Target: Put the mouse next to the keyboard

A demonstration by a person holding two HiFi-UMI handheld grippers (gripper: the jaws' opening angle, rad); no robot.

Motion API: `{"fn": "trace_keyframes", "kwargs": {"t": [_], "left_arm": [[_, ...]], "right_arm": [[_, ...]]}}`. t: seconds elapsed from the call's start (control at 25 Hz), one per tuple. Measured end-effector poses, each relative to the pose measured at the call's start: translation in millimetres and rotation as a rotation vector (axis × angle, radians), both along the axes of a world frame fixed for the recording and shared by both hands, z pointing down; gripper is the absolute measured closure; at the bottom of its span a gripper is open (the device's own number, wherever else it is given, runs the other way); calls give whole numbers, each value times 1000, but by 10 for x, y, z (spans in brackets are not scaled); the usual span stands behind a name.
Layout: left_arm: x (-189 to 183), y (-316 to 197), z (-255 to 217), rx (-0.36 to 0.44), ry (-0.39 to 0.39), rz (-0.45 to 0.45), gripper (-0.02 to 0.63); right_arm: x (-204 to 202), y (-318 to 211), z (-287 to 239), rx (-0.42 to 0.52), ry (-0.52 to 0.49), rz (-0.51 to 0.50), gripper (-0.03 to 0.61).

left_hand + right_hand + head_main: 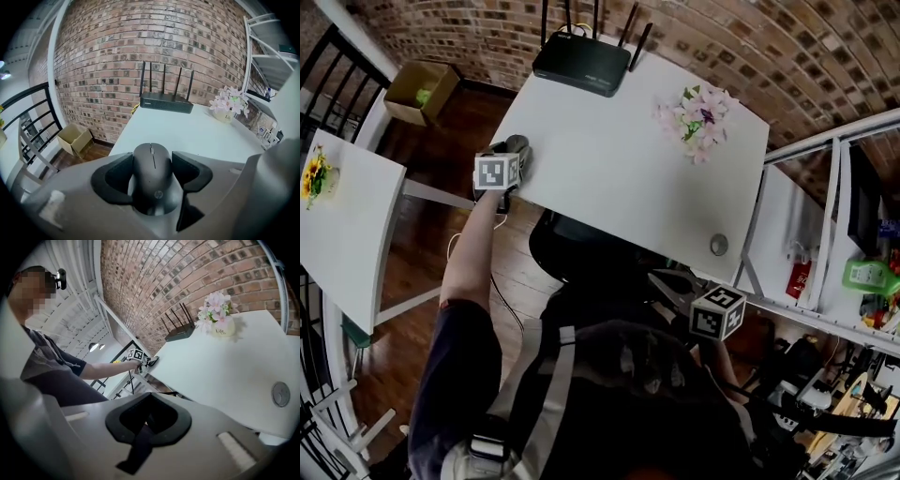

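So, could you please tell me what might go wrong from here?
1. The left gripper holds the mouse right at the left edge of the table; released here, it could fall to the floor.
2. No keyboard shows in any view, so the target spot is unclear.

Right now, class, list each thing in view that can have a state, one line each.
left gripper, shut on the mouse.
mouse, clamped between the jaws.
right gripper, shut, empty.
router, antennas upright.
flower pot, upright.
cardboard box, open.
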State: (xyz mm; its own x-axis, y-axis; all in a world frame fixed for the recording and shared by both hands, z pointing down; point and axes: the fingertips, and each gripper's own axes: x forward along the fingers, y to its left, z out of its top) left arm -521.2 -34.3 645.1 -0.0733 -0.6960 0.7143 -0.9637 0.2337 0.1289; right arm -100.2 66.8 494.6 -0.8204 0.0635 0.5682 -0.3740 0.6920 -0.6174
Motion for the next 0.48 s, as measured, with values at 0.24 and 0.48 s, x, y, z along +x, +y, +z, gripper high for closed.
{"fn": "trace_keyframes", "kwargs": {"t": [0.24,0.48], "left_arm": [[6,-15,-15,-20,-3,-4,342],[-20,8,-23,-43,3,-10,342]], "right_arm": [[143,-80,-6,-9,-13,21,572],[283,-119,22,-33,-20,47,572]]}}
